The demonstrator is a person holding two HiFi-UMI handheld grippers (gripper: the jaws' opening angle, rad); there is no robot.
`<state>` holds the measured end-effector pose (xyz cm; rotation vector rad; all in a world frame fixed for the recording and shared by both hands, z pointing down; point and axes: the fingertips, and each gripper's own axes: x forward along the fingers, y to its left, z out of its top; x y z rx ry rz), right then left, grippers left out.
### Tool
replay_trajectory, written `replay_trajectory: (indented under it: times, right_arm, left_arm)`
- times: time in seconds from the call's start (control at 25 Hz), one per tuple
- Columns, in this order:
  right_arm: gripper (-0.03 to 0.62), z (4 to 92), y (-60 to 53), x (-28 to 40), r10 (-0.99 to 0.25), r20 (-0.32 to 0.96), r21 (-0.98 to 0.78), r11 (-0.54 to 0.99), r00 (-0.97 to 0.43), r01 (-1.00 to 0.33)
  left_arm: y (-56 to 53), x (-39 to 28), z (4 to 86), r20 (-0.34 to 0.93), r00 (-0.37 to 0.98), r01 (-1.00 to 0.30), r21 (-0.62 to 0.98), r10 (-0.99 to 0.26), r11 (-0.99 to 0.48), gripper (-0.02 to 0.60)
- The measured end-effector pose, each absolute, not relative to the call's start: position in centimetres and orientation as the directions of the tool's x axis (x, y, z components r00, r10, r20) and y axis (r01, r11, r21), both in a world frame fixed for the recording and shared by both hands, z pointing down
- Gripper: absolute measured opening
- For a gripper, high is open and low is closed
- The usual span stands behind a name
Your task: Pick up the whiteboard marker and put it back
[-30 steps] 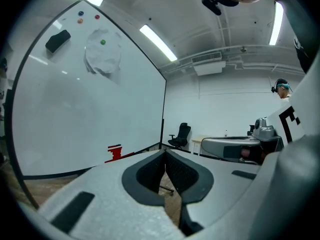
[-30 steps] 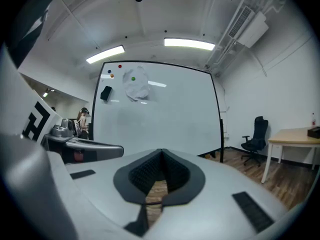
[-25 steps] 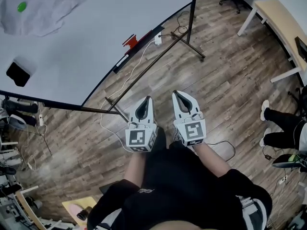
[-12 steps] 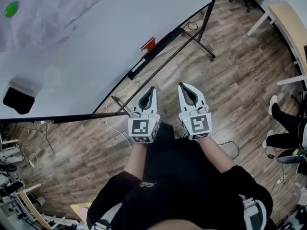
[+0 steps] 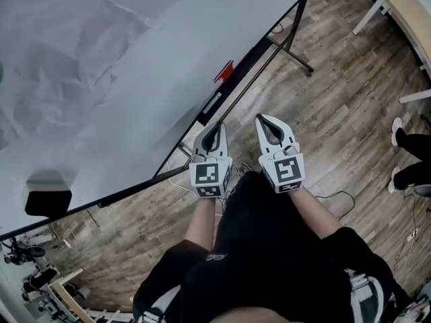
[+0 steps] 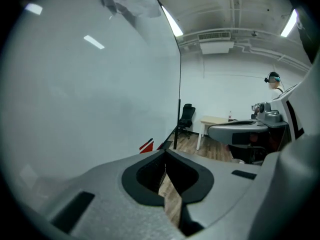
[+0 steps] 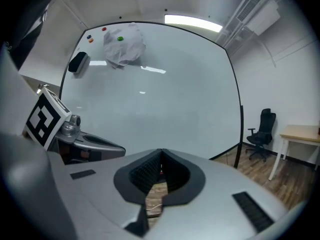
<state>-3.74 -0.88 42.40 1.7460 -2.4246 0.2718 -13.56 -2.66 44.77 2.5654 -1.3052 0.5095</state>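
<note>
A large whiteboard point(image 5: 155, 59) fills the upper left of the head view. On the tray along its lower edge lie a red thing point(image 5: 224, 70) and a slim white and black thing point(image 5: 212, 103), perhaps the marker. My left gripper point(image 5: 217, 125) is shut and empty, its tip just short of the tray. My right gripper point(image 5: 262, 117) is beside it over the wood floor, also shut and empty. In the left gripper view the left gripper point(image 6: 165, 151) points along the whiteboard point(image 6: 85, 89) towards the red thing point(image 6: 146, 145). The right gripper point(image 7: 160, 151) faces the whiteboard point(image 7: 165, 94).
A black eraser point(image 5: 48, 202) and a crumpled sheet point(image 5: 60, 66) cling to the board; small magnets point(image 7: 120, 39) sit near the sheet. The board's stand leg point(image 5: 291, 42), floor cables point(image 5: 337, 197), a desk point(image 5: 411, 5), an office chair point(image 7: 261, 129) and a seated person's legs point(image 5: 407, 160) are around.
Both grippers have moved together towards the whiteboard's lower edge. The board now fills more of the head view, and the green magnet has left it. Both jaws stayed shut.
</note>
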Motion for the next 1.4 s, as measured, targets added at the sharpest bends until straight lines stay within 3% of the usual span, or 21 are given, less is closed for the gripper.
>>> replay_trajectory:
  times: [0.32, 0.8, 1.4]
  right_arm:
    - [0.003, 43.6, -5.1, -1.9, -0.888, 0.225, -0.1, 0.387, -0.4, -0.917]
    - [0.003, 50.0, -7.9, 1.2, -0.806, 0.301, -0.195, 0.472, -0.51, -0.86]
    - [0.003, 53.9, -10.5, -0.4, -0.805, 0.35, -0.227, 0.424, -0.48, -0.877]
  left_arm:
    - [-6.8, -11.5, 47.3, 0.514, 0.454, -0.822, -0.074, -0.728, -0.564, 0.008]
    - [-10.1, -12.6, 55.3, 0.761, 0.175, -0.785, -0.275, -0.625, -0.555, 0.008]
    - [-11.7, -16.0, 62.2, 0.838, 0.048, -0.725, -0.346, -0.544, -0.596, 0.009]
